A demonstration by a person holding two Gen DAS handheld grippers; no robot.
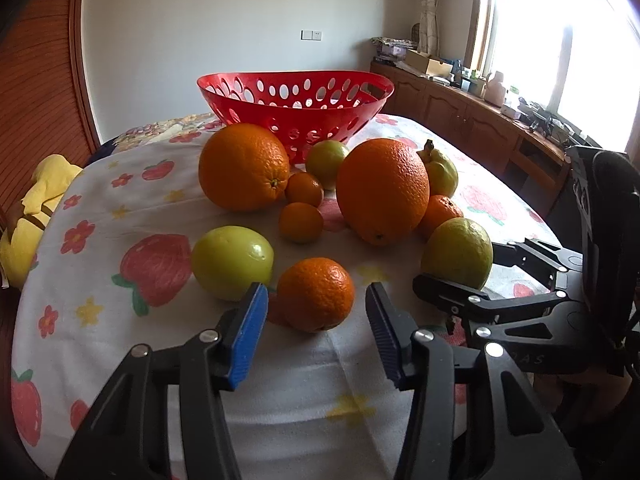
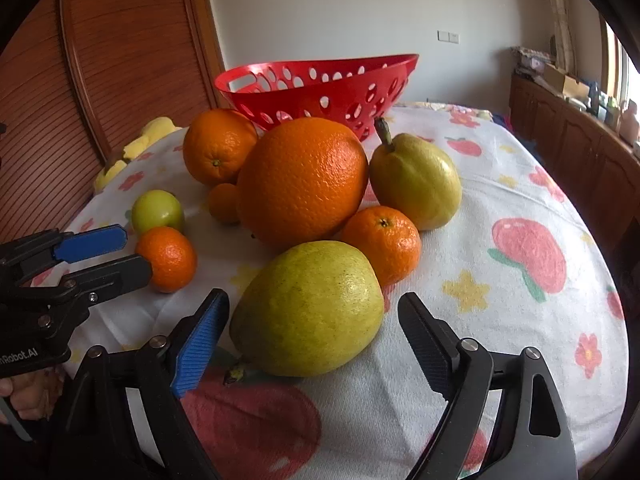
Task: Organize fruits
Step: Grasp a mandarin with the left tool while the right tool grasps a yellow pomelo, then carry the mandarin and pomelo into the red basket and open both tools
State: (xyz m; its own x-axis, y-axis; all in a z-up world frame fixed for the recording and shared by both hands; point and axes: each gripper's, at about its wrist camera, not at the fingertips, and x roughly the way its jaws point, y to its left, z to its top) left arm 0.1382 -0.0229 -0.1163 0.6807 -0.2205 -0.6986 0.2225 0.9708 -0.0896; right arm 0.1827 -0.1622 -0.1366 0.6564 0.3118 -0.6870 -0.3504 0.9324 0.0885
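Fruits lie in a loose cluster on a table (image 1: 100,272) covered with a white cloth printed with strawberries, flowers and stars; none of them sits in the red perforated basket (image 1: 296,100), which stands at the far side of the table just behind the cluster. The room has a plain pale wall with a switch plate, a ribbed wooden panel on one side, and a run of low wooden cabinets (image 1: 472,120) under a bright window, their top cluttered with boxes and small items. A yellow cloth bundle (image 1: 36,208) rests at the table's edge.

Two big oranges (image 1: 382,190) dominate the middle, one left (image 1: 243,166) and one right, with small mandarins (image 1: 301,222) tucked between and beside them. A green round fruit (image 1: 232,262) lies at the near left, another sits close to the basket, and a stemmed pear (image 2: 416,180) leans behind the right orange.

The left gripper (image 1: 316,316) has its blue-padded jaws set moderately apart on either side of the nearest mandarin (image 1: 316,294), the pads not touching it; the green round fruit is just beside its left finger. The right gripper (image 2: 312,320) stands wider, its jaws flanking a large yellow-green pear (image 2: 308,308) lying on its side, with clear gaps on both sides. A mandarin (image 2: 382,248) and the big orange crowd directly behind that pear. A hand (image 2: 28,396) holds the left gripper's handle
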